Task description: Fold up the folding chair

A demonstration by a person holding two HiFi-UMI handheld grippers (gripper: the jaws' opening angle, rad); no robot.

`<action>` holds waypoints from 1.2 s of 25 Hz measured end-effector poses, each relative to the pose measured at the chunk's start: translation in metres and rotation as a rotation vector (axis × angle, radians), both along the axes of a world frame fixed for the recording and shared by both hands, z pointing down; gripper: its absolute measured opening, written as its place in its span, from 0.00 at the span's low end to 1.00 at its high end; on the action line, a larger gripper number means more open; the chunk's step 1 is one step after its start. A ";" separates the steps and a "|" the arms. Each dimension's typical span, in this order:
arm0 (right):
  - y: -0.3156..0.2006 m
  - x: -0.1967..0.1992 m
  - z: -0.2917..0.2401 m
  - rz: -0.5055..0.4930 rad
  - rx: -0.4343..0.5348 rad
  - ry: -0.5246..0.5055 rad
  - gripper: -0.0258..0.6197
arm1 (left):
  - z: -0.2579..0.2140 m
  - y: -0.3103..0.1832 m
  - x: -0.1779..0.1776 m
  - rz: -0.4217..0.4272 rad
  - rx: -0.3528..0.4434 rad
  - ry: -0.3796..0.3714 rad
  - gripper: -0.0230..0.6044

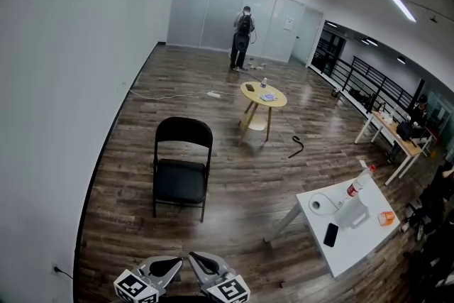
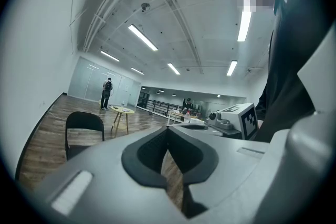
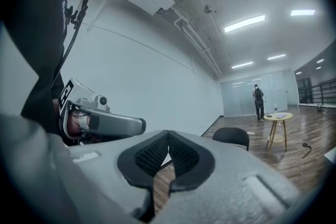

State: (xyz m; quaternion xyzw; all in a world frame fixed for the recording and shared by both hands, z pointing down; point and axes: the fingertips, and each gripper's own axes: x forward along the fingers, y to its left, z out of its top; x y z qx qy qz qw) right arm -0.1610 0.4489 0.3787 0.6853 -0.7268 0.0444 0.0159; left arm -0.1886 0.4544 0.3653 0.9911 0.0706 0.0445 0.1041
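A black folding chair [image 1: 181,170] stands unfolded on the wood floor, its seat facing me, a few steps ahead. It also shows small in the left gripper view as the chair [image 2: 83,131] and in the right gripper view as the chair [image 3: 231,137]. My left gripper [image 1: 169,267] and right gripper [image 1: 202,263] sit side by side at the bottom edge of the head view, well short of the chair. Both are shut with nothing between the jaws, as the left gripper [image 2: 168,150] and right gripper [image 3: 167,156] show close up.
A round yellow side table [image 1: 263,104] stands beyond the chair. A white table [image 1: 349,230] with a bottle, phone and cup is at the right. A white wall [image 1: 64,96] runs along the left. A person [image 1: 242,37] stands far off by the glass partition.
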 end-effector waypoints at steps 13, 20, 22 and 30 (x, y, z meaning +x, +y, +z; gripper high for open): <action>-0.019 -0.005 -0.001 0.002 -0.006 0.008 0.04 | -0.004 -0.024 -0.002 -0.016 0.033 -0.002 0.03; -0.026 -0.008 -0.004 0.002 -0.010 0.018 0.06 | -0.008 -0.032 -0.004 -0.020 0.046 -0.004 0.03; -0.028 -0.010 -0.005 0.003 -0.012 0.019 0.06 | -0.010 -0.035 -0.005 -0.023 0.045 0.000 0.03; -0.038 -0.019 -0.008 0.045 -0.010 0.029 0.08 | -0.016 -0.051 -0.018 -0.010 0.065 0.021 0.04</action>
